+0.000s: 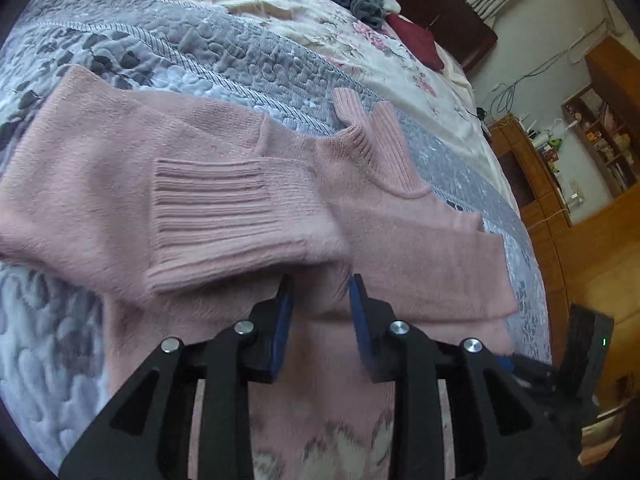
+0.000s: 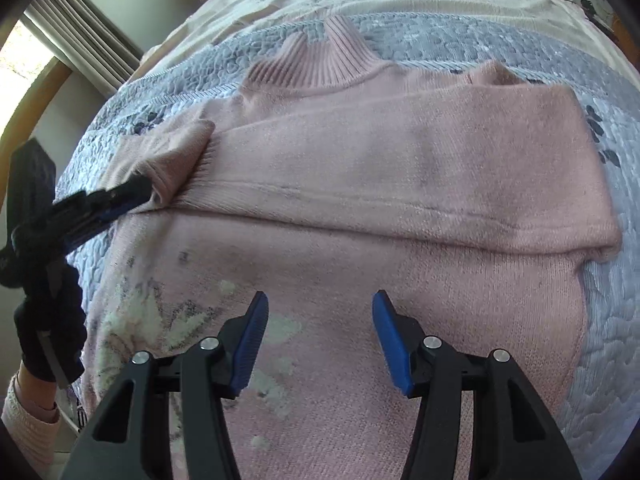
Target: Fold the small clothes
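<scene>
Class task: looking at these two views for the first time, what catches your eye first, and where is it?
The pink sweater fills the middle, flat on the grey quilt, with a sleeve folded across its chest. In front, the right tool hovers open above its patterned lower part. At the left edge, the left tool meets the ribbed cuff.

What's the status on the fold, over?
Left gripper open at the sleeve cuff. Right gripper open, empty, over the sweater. Both sleeves folded across the chest on the quilt. Nothing in the way.
</scene>
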Available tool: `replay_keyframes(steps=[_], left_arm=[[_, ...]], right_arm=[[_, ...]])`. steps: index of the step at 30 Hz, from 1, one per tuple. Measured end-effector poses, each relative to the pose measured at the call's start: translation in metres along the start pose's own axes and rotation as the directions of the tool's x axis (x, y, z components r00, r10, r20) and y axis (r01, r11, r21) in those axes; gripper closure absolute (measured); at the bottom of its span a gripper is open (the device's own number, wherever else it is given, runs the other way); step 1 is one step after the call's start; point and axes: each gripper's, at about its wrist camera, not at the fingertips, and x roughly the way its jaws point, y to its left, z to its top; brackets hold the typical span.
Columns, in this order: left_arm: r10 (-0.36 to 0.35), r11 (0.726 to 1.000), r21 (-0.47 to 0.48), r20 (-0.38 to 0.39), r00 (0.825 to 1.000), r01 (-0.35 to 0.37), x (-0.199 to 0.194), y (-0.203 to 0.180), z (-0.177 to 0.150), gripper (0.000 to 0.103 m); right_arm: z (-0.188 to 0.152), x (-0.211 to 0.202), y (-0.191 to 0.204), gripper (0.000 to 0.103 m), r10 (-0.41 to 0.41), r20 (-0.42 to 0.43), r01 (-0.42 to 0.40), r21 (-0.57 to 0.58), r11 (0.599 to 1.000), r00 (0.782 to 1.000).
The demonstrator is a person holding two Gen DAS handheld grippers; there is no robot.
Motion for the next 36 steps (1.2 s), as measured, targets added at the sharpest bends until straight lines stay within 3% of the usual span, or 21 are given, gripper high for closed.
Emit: replay_keyframes(steps=[3,6,10,13,17,21,24,25,29,36], left_arm=[[0.094,0.996,0.007,0.085,0.992,-0.094,-0.042,0.025,0.006,0.07],[0.241,0.97,-0.04,0.138,0.961,-0.238,-0.066,0.056,0.03,0.07],[0.372,0.928,-0.055,0.08,0.925,-0.369,-0.057,0.087,0.058,0.072],[0.417,0.909,-0.014,0.004,0.909,-0.416,-0.035,0.099,0.059,0.074],[0.461,0.885,0.07,0.021,0.887,-0.461,-0.024,0.096,0.052,0.073],[0.409,0.911,0.034,0.032,0.912,-0.41,-0.03,0.103,0.051,0.072],[0.385,0.922,0.023,0.032,0.922,-0.386,-0.034,0.106,0.051,0.072],[0.385,0.922,0.028,0.032,0.922,-0.386,-0.035,0.105,0.051,0.072],[0.364,0.931,-0.011,0.035,0.931,-0.364,-0.042,0.103,0.051,0.071],[0.3,0.954,-0.031,0.096,0.949,-0.299,-0.064,0.084,0.055,0.07]], right_arm=[[0.021,-0.003,0.021,0.048,0.05,0.004,-0.05,-0.01,0.999,0.999],[0.047,0.006,0.049,0.048,0.111,-0.01,-0.111,-0.009,0.994,0.994],[0.079,0.028,0.081,0.048,0.159,-0.045,-0.159,0.009,0.987,0.986],[0.095,0.05,0.097,0.048,0.178,-0.081,-0.175,0.038,0.984,0.981],[0.109,0.077,0.107,0.048,0.217,-0.117,-0.207,0.086,0.974,0.969],[0.116,0.099,0.108,0.049,0.276,-0.144,-0.253,0.157,0.955,0.95],[0.118,0.114,0.109,0.065,0.359,-0.173,-0.322,0.209,0.923,0.917],[0.118,0.117,0.11,0.075,0.376,-0.171,-0.338,0.215,0.917,0.911],[0.117,0.107,0.12,0.09,0.354,-0.144,-0.337,0.133,0.932,0.924],[0.115,0.048,0.101,0.092,0.301,-0.024,-0.301,0.005,0.954,0.953]])
